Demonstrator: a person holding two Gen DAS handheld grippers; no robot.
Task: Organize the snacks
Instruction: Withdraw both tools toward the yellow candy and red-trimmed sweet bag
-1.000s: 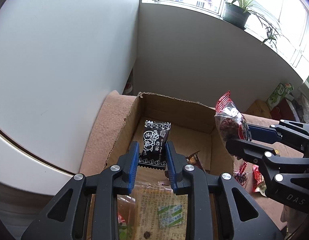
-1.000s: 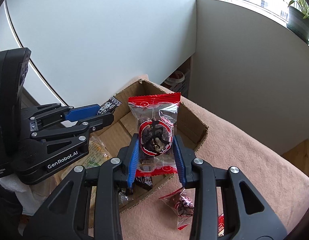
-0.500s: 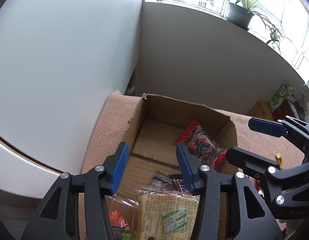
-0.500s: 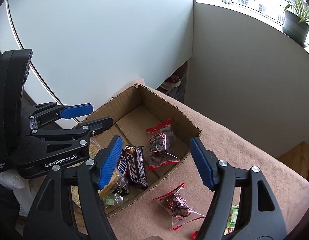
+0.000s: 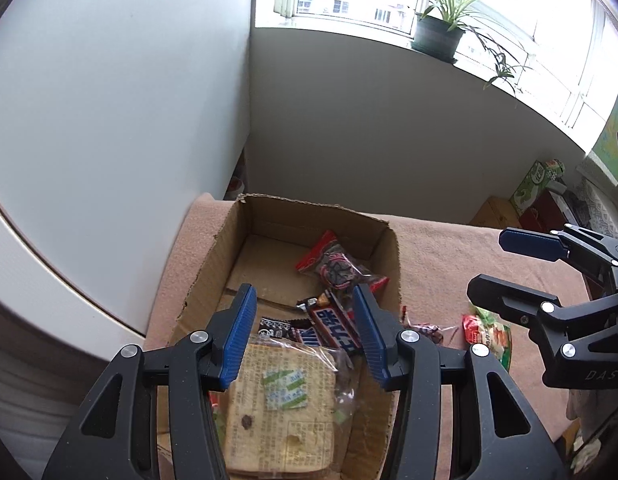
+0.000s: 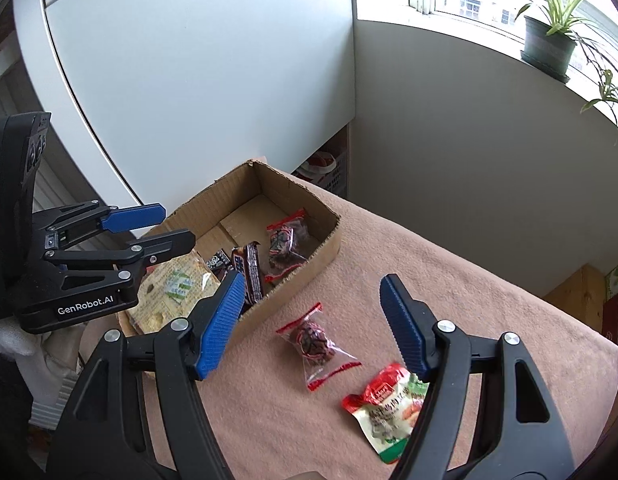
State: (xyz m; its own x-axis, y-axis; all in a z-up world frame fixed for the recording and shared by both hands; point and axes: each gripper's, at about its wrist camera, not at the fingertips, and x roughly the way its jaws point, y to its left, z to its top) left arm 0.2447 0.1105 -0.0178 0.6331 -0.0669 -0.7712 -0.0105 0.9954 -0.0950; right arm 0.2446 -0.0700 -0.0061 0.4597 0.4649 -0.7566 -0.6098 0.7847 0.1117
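Observation:
An open cardboard box [image 5: 391,256] [image 6: 329,236] sits on a pink-covered table. Inside lie a red-edged clear snack packet [image 5: 339,270] [image 6: 285,240], a chocolate bar [image 5: 335,326] [image 6: 251,268], a small black packet [image 5: 275,326] and a wrapped bread slice [image 5: 281,404] [image 6: 171,288]. My left gripper [image 5: 303,326] [image 6: 161,224] is open and empty above the box's near end. My right gripper [image 6: 313,316] [image 5: 505,260] is open and empty above the table, over a second red-edged packet [image 6: 315,340]. A red, green and white snack bag [image 6: 383,408] [image 5: 489,334] lies beside it.
The table's pink cloth [image 6: 469,288] ends at a right edge and a far edge by the wall. A potted plant [image 5: 437,36] stands on the windowsill. Boxes [image 5: 537,184] stand beyond the table's right end. A white curved panel [image 6: 169,60] rises behind the box.
My left gripper let go of the black packet and my right gripper let go of the red-edged packet; both now lie in the box. Both grippers opened and pulled back.

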